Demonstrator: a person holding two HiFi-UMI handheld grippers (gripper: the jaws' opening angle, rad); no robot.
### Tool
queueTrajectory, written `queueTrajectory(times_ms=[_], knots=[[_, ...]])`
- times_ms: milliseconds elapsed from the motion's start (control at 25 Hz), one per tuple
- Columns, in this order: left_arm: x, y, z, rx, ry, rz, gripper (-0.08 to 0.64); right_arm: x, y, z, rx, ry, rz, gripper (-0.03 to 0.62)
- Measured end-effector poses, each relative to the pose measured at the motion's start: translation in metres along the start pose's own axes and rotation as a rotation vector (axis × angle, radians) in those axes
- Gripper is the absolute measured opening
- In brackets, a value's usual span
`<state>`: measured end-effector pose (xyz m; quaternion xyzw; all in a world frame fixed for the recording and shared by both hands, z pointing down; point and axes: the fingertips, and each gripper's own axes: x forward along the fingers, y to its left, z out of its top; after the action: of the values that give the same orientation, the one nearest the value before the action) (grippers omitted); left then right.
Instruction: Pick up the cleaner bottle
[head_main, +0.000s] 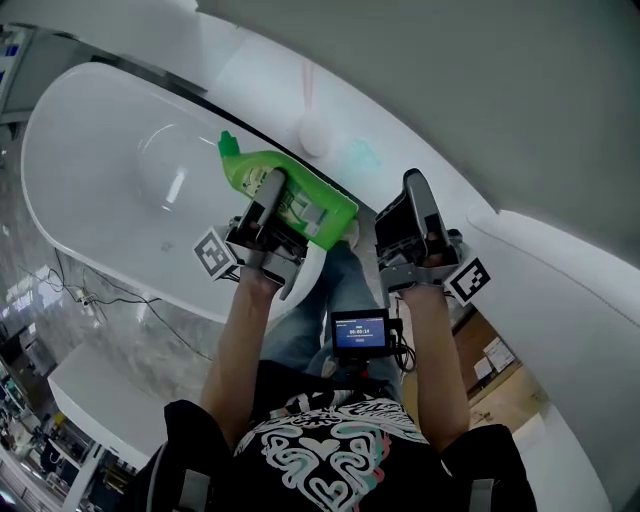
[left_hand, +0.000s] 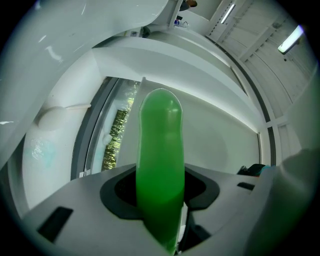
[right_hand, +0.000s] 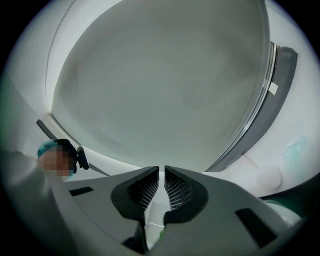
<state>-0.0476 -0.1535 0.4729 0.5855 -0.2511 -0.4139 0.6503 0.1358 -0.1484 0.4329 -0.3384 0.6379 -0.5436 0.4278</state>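
The green cleaner bottle (head_main: 250, 165) is held up in the air over the edge of the white bathtub (head_main: 90, 150), its cap pointing toward the tub. My left gripper (head_main: 285, 195) is shut on its body, one jaw lying over the labelled side. In the left gripper view the bottle (left_hand: 160, 145) rises between the jaws and fills the gap of the left gripper (left_hand: 160, 195). To the right of it, my right gripper (head_main: 414, 185) is in the air and apart from the bottle. In its own view, the right gripper (right_hand: 161, 182) has its ridged pads almost together with nothing between them.
A round white fitting (head_main: 313, 133) sits on the ledge behind the tub. A small device with a blue screen (head_main: 360, 332) hangs at the person's waist. A curved white surface (head_main: 560, 260) runs along the right. Another person (right_hand: 55, 157) shows at the left of the right gripper view.
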Motion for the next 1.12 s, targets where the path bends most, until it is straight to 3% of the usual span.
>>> queueTrajectory(times_ms=[160,280,600,960,1120], knots=[[-0.001,-0.001,0.0,0.002,-0.018,-0.002,0.192,-0.003,0.009,0.001,0.021,0.007,0.063,0.054],[-0.002,-0.005,-0.001,0.023,-0.018,-0.001,0.192,-0.007,0.012,0.0,0.008,0.023,0.065,0.054],[0.0,-0.014,-0.004,0.032,-0.048,-0.002,0.192,-0.02,-0.011,0.007,-0.217,0.049,-0.143,0.049],[-0.009,-0.005,0.0,0.07,-0.067,0.012,0.192,-0.026,-0.029,0.013,-0.231,0.026,-0.134,0.043],[-0.012,-0.007,-0.002,0.098,-0.069,0.031,0.192,-0.033,-0.034,0.014,-0.235,0.036,-0.173,0.041]])
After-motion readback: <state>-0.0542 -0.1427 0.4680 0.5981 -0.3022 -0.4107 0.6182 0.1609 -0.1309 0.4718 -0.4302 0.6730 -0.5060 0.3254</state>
